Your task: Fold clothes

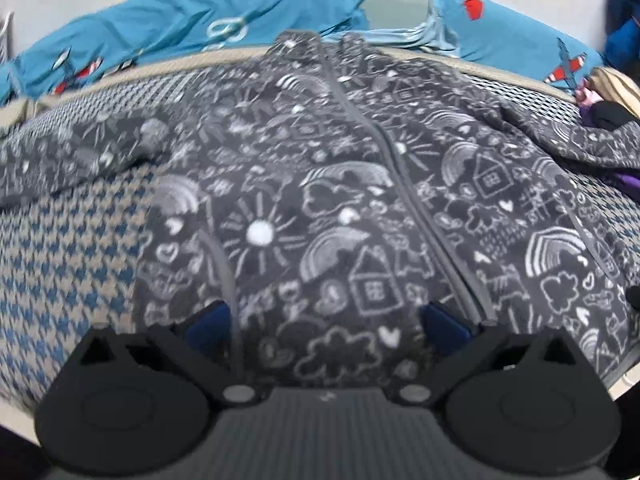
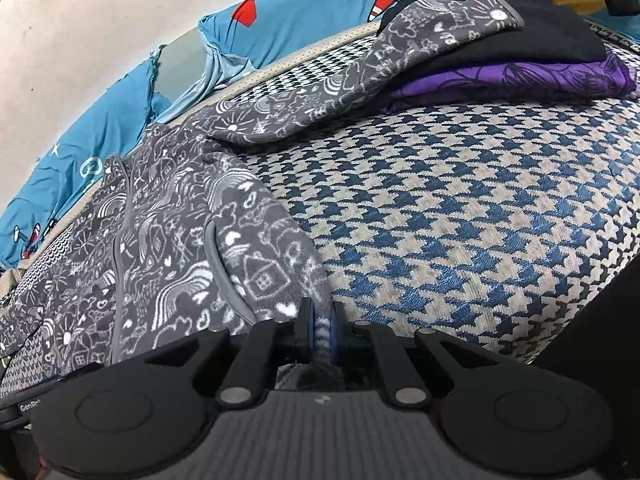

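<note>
**Two grippers at the hem of a spread fleece jacket**

One dark grey fleece zip-up jacket printed with white doodles of suns, rainbows and houses [image 1: 320, 184] lies front-up on a blue-and-beige houndstooth woven cover [image 1: 72, 248]. Its grey zipper [image 1: 400, 184] runs from collar to hem and is closed. Both sleeves lie spread outward.

Left gripper [image 1: 326, 322]: jaws spread wide apart, holding nothing. The blue-padded fingertips [image 1: 208, 326] sit over the lower front panel, with the zipper line near the right-hand fingertip.

Right gripper [image 2: 323, 330]: jaws clenched on a fold of the jacket's hem corner [image 2: 324, 332]; fabric passes between the pads and bunches behind them.

Right sleeve [image 2: 400, 56]: extends away from the body and its cuff rests on a stack of folded black and purple clothing [image 2: 520, 68] at the far edge of the cover.

Turquoise bedding printed with red-and-white aeroplanes [image 1: 192, 24] lies bunched along the wall beyond the cover.
</note>
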`<state>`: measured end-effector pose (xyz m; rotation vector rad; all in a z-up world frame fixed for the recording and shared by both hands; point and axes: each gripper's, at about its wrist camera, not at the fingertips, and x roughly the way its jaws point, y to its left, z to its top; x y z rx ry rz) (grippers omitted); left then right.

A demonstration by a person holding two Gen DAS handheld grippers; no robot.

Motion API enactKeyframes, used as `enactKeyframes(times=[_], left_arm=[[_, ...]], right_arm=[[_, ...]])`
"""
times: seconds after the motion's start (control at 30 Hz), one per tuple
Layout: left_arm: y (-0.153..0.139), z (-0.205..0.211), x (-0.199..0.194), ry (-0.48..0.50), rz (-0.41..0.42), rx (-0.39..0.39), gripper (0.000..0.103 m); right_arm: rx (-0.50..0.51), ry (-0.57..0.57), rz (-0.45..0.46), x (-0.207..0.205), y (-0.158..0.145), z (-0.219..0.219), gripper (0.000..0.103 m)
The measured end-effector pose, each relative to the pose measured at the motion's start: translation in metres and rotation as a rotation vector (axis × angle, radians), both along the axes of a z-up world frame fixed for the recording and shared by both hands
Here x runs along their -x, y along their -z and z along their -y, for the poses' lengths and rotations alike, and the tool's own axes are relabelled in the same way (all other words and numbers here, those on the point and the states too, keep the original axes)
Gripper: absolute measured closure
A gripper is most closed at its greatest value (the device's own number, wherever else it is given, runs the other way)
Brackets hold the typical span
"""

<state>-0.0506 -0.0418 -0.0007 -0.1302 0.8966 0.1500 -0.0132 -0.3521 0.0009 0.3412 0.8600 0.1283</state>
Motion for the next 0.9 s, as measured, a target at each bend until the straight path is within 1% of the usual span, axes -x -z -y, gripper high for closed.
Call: enactKeyframes(times=[0.03,0.17,0.27,0.37,0.47,0.6,0.7,0.77,0.83,0.9], left_arm=[[0.0,-0.002,0.001,-0.002,-0.002,0.013,0.0],[-0.002,-0.002,0.006,0.005,-0.001,0.02,0.0],[-0.005,-0.002,0.009,0.006,0.02,0.031,0.0],[-0.01,-0.004,0.009,-0.004,0.054,0.041,0.0],[-0.014,-0.007,0.006,-0.019,0.081,0.059,0.0],[-0.017,-0.008,-0.005,-0.016,0.08,0.039,0.0],[-0.02,-0.011,-0.018,-0.021,0.082,0.026,0.0],[-0.023,-0.015,-0.026,-0.027,0.084,0.02,0.0],[-0.024,-0.02,-0.036,-0.036,0.081,0.029,0.0],[-0.024,-0.024,-0.046,-0.039,0.077,0.04,0.0]], right_arm=[[-0.001,0.003,0.005,0.001,-0.001,0.0,0.097],[-0.02,0.01,0.045,0.007,-0.009,0.002,0.096],[-0.006,0.006,0.076,0.008,-0.015,-0.001,0.095],[0.011,-0.02,0.097,0.006,-0.02,-0.006,0.091],[0.019,-0.08,0.105,-0.002,-0.023,-0.013,0.091],[0.026,-0.169,0.122,-0.017,-0.027,-0.023,0.09],[0.011,-0.248,0.114,-0.034,-0.028,-0.031,0.09],[0.029,-0.288,0.119,-0.048,-0.03,-0.038,0.09],[0.049,-0.32,0.133,-0.059,-0.035,-0.045,0.09],[0.041,-0.347,0.149,-0.069,-0.039,-0.051,0.09]])
